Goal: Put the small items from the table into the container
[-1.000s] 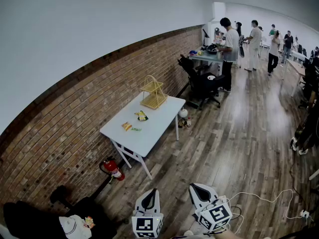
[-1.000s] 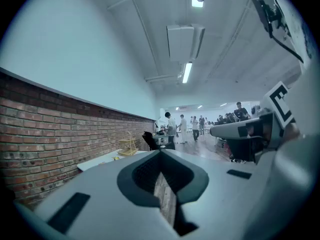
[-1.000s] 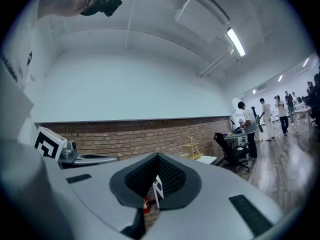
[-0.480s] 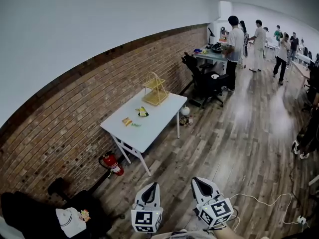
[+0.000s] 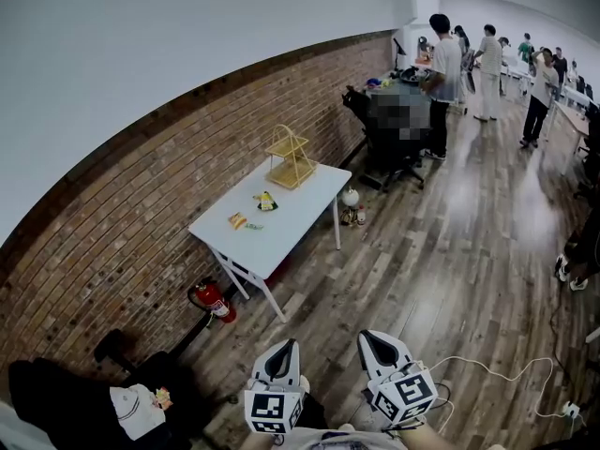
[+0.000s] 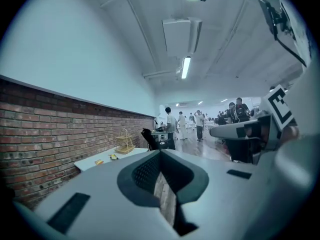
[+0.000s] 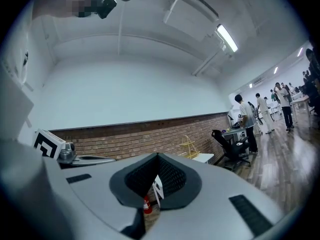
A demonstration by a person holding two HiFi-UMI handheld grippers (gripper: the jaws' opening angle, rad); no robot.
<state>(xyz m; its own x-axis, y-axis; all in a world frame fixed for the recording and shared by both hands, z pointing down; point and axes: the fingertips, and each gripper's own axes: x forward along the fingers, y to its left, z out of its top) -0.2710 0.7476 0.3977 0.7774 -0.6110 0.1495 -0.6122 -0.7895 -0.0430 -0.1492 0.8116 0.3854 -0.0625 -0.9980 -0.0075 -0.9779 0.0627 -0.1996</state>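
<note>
Items (image 5: 238, 220) lie on the white bench (image 5: 283, 242), near the wire basket (image 5: 289, 160) standing at its far end. The left gripper (image 5: 285, 347) and right gripper (image 5: 373, 338) hang side by side well short of the bench, both with fingers clenched, empty.

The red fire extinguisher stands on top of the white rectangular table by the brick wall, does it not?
Not quite: the head view shows the red fire extinguisher on the wooden floor by the brick wall, beside the near legs of the white rectangular table, not on top of it.
</note>
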